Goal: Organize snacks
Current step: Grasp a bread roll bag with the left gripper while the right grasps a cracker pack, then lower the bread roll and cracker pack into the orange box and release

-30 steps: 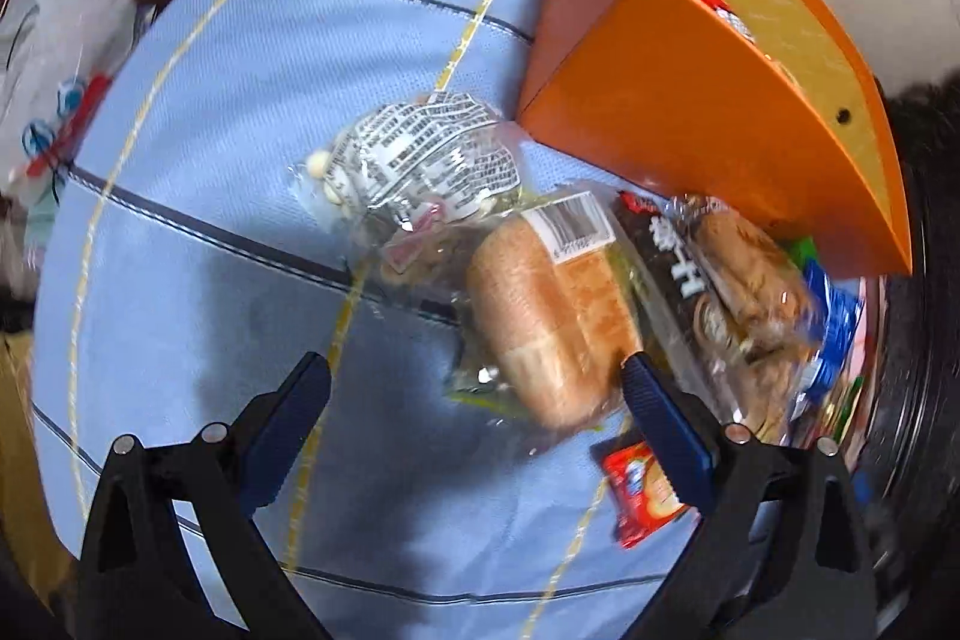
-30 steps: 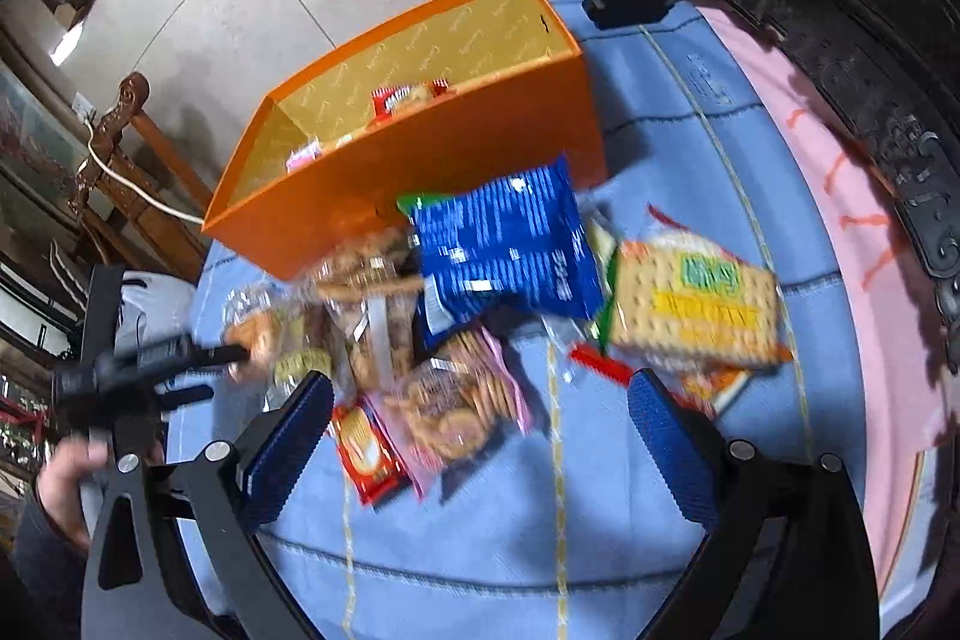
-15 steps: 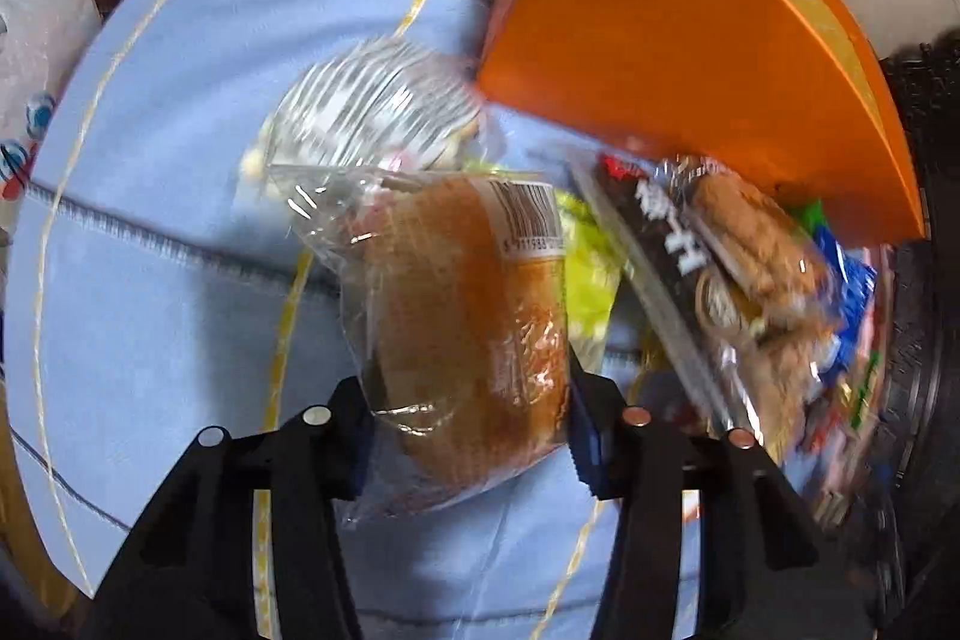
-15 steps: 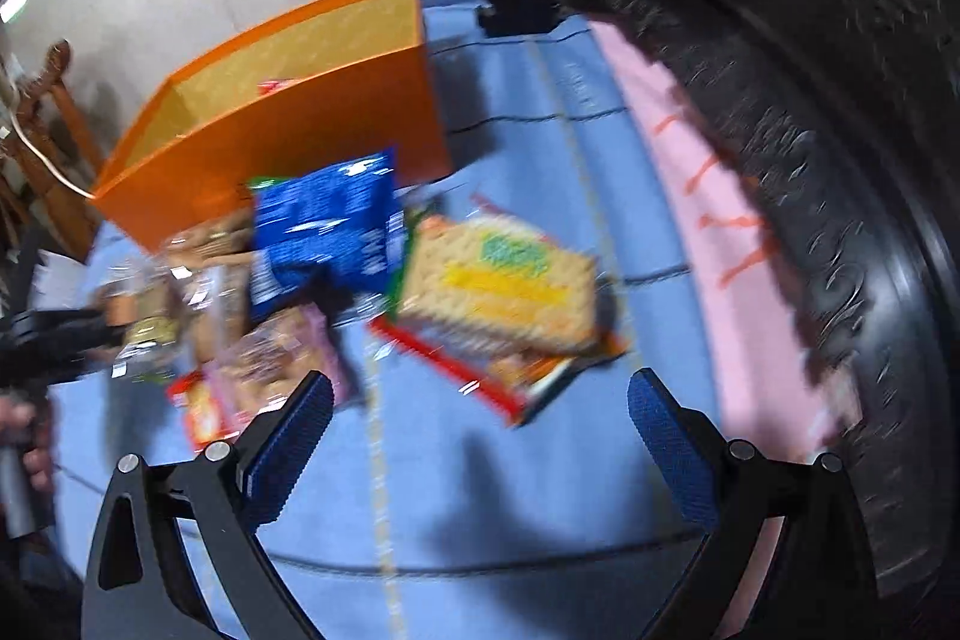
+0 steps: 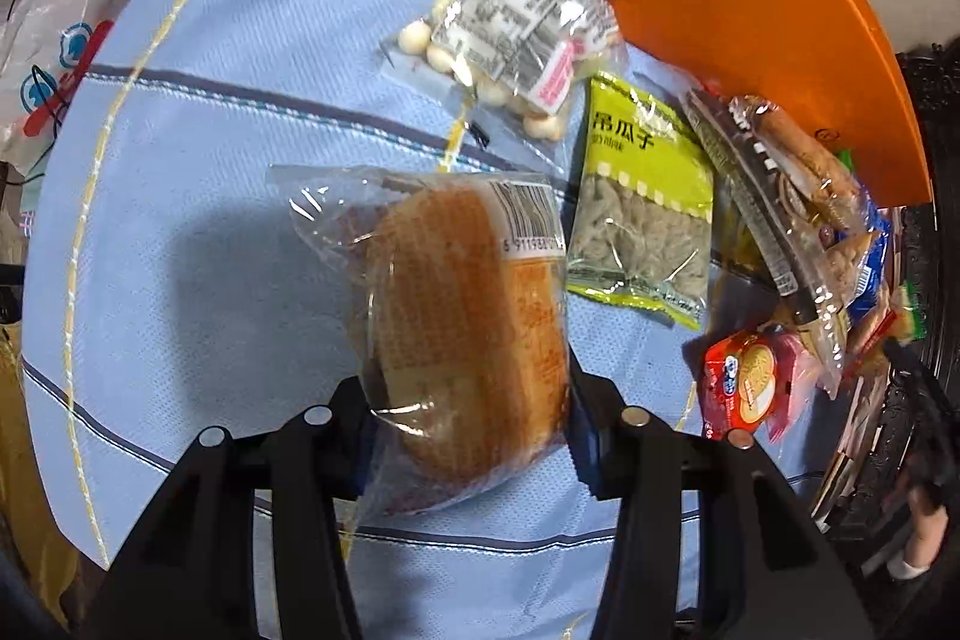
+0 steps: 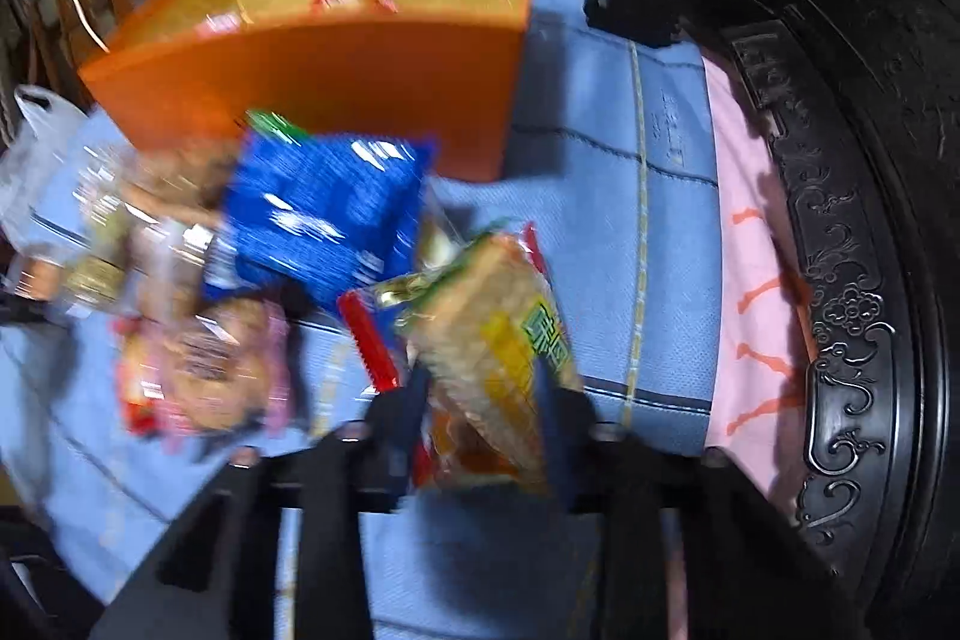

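Left wrist view: left tool clamps the clear-wrapped golden bun, while the right tool is closing on a yellow-green cracker packet, the open orange cardboard box lying far-left of both.

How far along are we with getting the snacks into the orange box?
Early. The orange box already holds a few packets. In hand: the left gripper is clamped on the wrapped bun; the right gripper's jaws are closing on the cracker pack. Left on the blue cloth: the seed packet, the blue bag and several others.
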`<state>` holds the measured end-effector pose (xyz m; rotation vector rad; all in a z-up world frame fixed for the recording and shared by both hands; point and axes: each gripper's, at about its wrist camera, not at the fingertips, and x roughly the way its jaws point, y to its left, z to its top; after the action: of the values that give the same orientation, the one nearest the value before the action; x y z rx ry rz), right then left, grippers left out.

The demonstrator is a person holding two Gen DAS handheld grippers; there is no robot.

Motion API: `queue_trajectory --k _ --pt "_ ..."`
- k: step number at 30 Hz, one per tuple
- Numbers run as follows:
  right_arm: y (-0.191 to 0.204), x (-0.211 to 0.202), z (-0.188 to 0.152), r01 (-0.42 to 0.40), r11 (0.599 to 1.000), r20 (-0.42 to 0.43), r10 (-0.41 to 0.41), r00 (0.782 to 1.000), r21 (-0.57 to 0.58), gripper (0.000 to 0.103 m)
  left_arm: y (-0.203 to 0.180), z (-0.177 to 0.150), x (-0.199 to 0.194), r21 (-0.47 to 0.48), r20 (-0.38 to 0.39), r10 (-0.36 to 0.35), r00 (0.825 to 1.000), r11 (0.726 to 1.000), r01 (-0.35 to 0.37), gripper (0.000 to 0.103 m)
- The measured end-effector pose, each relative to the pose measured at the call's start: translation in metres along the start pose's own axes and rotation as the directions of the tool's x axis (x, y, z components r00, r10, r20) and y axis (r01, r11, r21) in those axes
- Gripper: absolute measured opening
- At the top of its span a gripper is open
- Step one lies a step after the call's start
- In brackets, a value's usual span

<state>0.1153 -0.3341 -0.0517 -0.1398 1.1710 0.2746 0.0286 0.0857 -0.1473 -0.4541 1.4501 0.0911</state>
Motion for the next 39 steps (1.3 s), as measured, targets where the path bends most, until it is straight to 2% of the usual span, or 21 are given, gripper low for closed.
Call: queue_trajectory --k 3,5,7,11,13,17,20,22,23,26,29,31,33,36,39 --pt "-0.006 -0.01 0.0 -0.139 0.987 0.011 0.138 0.99 0.075 0.018 -0.001 -0.001 -0.004 0.027 0.012 0.002 1.0 1.0 -0.003 0.048" --pt "-0.012 -0.009 -0.003 -0.246 0.954 0.021 0.246 0.969 0.172 0.017 -0.004 -0.003 -0.004 0.032 0.005 0.0 1.0 1.0 0.0 0.048" --pt "-0.01 -0.005 -0.008 -0.281 0.938 0.021 0.283 0.959 0.201 0.017 -0.013 -0.001 -0.002 0.052 0.001 -0.002 1.0 0.999 0.002 0.048" --pt "0.008 0.014 -0.023 -0.259 0.945 -0.048 0.274 0.961 0.199 0.018 -0.023 0.004 -0.002 0.081 -0.009 -0.001 1.0 0.997 0.001 0.048" --pt "0.016 0.024 -0.029 -0.251 0.946 -0.065 0.269 0.961 0.204 0.022 -0.026 0.011 -0.001 0.082 -0.015 -0.002 1.0 0.997 0.003 0.049" --pt "0.03 0.043 -0.038 -0.191 0.958 -0.093 0.214 0.972 0.213 0.025 -0.028 0.024 0.017 0.089 -0.034 -0.001 0.999 0.996 0.004 0.049" --pt "0.027 0.055 -0.037 -0.131 0.959 -0.066 0.152 0.986 0.252 0.029 -0.032 0.019 0.017 0.1 -0.039 0.003 0.999 0.995 0.001 0.049" --pt "0.021 0.054 -0.034 -0.122 0.95 -0.05 0.142 0.989 0.287 0.022 -0.033 0.019 0.015 0.11 -0.031 -0.003 1.0 0.994 0.006 0.049" --pt "0.02 0.05 -0.033 -0.129 0.949 -0.044 0.147 0.988 0.289 0.018 -0.034 0.019 0.012 0.121 -0.013 -0.01 1.0 0.993 0.011 0.048" --pt "0.02 0.025 -0.032 -0.175 0.944 -0.003 0.183 0.983 0.28 0.018 -0.043 0.016 -0.001 0.147 0.056 -0.015 0.998 0.989 0.006 0.047" --pt "0.014 0.001 -0.03 -0.261 0.915 0.053 0.258 0.965 0.307 0.018 -0.043 0.019 -0.019 0.151 0.093 -0.061 0.994 0.987 0.046 0.047" --pt "0.011 -0.013 -0.024 -0.329 0.885 0.094 0.316 0.944 0.33 0.018 -0.046 0.023 -0.033 0.16 0.114 -0.084 0.99 0.985 0.065 0.047" --pt "0.017 -0.023 -0.012 -0.358 0.879 0.133 0.332 0.934 0.317 0.018 -0.055 0.028 -0.048 0.187 0.148 -0.098 0.984 0.98 0.07 0.047" --pt "0.015 -0.032 0.024 -0.461 0.821 0.224 0.405 0.886 0.337 0.018 -0.076 0.047 -0.076 0.23 0.2 -0.147 0.969 0.968 0.099 0.047" --pt "0.019 -0.029 0.074 -0.521 0.786 0.285 0.442 0.85 0.333 0.018 -0.102 0.087 -0.102 0.27 0.256 -0.187 0.948 0.956 0.115 0.047"
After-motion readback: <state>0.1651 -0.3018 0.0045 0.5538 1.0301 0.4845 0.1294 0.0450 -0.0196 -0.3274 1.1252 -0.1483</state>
